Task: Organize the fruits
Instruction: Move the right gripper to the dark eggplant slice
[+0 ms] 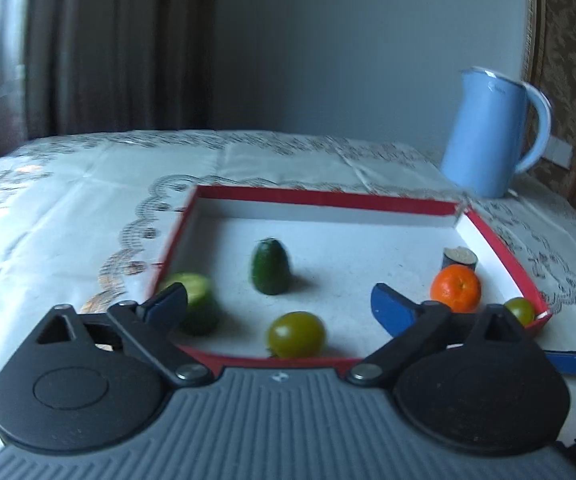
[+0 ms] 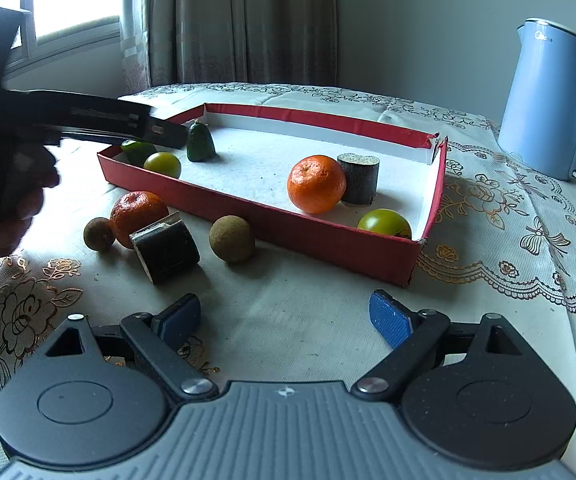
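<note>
Red tray [image 2: 272, 222] holding orange mandarin [image 2: 316, 184], green tomatoes, cucumber pieces, second mandarin [image 2: 136, 214] outside on cloth

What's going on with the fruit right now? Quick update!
Left gripper open over the red tray; right gripper open, empty. Orange and two brown fruits not yet in. Dark chunk against the orange.

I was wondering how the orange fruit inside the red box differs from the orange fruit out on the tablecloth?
The orange in the box sits fully in view beside a dark cut cylinder, brightly lit. The orange on the cloth lies outside the red box, partly hidden behind another dark cut piece, and looks duller. Both are round, orange and similar in size.
</note>
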`<state>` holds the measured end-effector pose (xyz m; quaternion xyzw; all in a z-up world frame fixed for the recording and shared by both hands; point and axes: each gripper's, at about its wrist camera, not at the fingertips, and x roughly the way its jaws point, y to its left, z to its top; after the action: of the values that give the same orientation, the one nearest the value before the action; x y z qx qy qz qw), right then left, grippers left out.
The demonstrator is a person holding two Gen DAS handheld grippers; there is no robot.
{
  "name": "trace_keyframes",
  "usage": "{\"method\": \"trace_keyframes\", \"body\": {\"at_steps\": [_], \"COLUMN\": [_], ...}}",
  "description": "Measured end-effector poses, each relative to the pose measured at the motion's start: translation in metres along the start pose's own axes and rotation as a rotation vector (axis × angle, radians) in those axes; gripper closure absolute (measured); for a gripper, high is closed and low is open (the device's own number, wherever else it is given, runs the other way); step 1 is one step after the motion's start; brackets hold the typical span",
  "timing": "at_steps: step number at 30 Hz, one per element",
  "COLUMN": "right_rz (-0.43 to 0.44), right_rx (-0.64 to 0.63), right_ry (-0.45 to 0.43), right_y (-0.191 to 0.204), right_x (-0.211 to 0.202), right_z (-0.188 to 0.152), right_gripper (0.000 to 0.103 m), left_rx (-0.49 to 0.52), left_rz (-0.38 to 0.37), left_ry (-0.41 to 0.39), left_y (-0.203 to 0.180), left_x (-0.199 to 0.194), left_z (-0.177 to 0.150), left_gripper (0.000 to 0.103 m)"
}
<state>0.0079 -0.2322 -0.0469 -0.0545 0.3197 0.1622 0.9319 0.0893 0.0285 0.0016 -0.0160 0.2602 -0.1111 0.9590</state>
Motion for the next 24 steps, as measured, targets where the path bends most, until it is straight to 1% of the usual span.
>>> {"method": "trace_keyframes", "body": {"at_steps": [2, 3, 5, 7, 9, 12, 14, 16, 18, 20, 23, 24], "right_rz": [-0.001, -0.002, -0.004, -0.005, -0.006, -0.005, -0.006, -0.005, -0.006, -0.011, -0.083, -0.080], "right_rx": [-0.002, -0.003, -0.005, -0.007, -0.007, -0.007, -0.007, -0.007, -0.007, -0.008, -0.011, 0.006], "right_ry": [0.001, 0.001, 0.002, 0.003, 0.003, 0.003, 0.003, 0.003, 0.003, 0.001, -0.026, -0.039], "right_y": [0.000, 0.000, 0.001, 0.001, 0.001, 0.001, 0.001, 0.001, 0.001, 0.002, 0.005, 0.003], "right_x": [0.000, -0.001, -0.001, 0.000, 0.000, -0.001, 0.000, 0.000, 0.000, -0.001, -0.005, -0.008], "right_z": [0.000, -0.001, -0.001, 0.000, 0.000, 0.000, 0.000, 0.000, 0.000, 0.000, -0.001, -0.001], "right_gripper": [0.011, 0.011, 0.011, 0.010, 0.010, 0.010, 0.010, 0.010, 0.010, 0.008, 0.008, 0.008], "left_rx": [-0.004, -0.007, -0.013, -0.011, -0.001, -0.011, -0.031, -0.069, -0.102, -0.130, -0.130, -0.118], "left_rz": [0.000, 0.011, 0.038, 0.040, 0.057, 0.092, 0.089, 0.084, 0.076, 0.073, 0.089, 0.096], "left_ry": [-0.012, -0.021, -0.033, -0.025, -0.013, 0.008, 0.029, 0.068, 0.090, 0.093, 0.093, 0.095], "left_y": [0.006, 0.009, 0.015, 0.020, 0.024, 0.027, 0.031, 0.036, 0.042, 0.049, 0.050, 0.048], "left_x": [-0.015, -0.023, -0.037, -0.047, -0.053, -0.051, -0.047, -0.041, -0.037, -0.037, -0.036, -0.036], "left_z": [-0.005, -0.009, -0.017, -0.027, -0.038, -0.048, -0.051, -0.051, -0.052, -0.054, -0.055, -0.056], "left_gripper": [0.003, 0.001, 0.000, 0.000, 0.000, 0.000, 0.000, 0.000, 0.000, 0.000, 0.000, 0.000]}}
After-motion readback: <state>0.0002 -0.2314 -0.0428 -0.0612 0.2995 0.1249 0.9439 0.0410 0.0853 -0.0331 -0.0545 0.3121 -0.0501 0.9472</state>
